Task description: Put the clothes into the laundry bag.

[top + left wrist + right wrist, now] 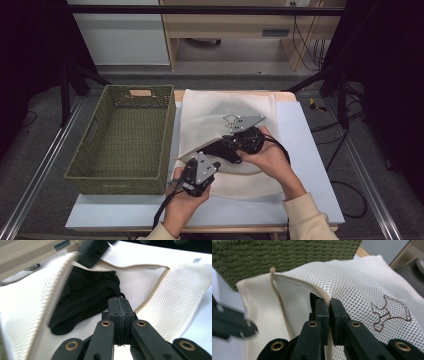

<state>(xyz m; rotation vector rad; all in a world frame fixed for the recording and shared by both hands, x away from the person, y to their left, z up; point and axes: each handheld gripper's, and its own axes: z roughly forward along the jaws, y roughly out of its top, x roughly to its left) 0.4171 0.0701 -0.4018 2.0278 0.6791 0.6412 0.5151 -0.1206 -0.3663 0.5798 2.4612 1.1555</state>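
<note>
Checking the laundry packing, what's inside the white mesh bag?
A black knit garment lies in the white mesh bag, visible through its open mouth. Its far end, and anything deeper, is covered by mesh.

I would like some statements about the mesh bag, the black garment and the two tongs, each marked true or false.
1. The right tongs are shut on the edge of the white mesh bag. True.
2. The black garment lies in the green basket. False: it lies in the open mouth of the mesh bag.
3. The left tongs stand wide open. False: their jaws are shut, at the garment's edge.
4. The basket stands to the left of the bag in the high view. True.
5. The bag is plain, with no drawing. False: it bears a brown outline drawing.
</note>
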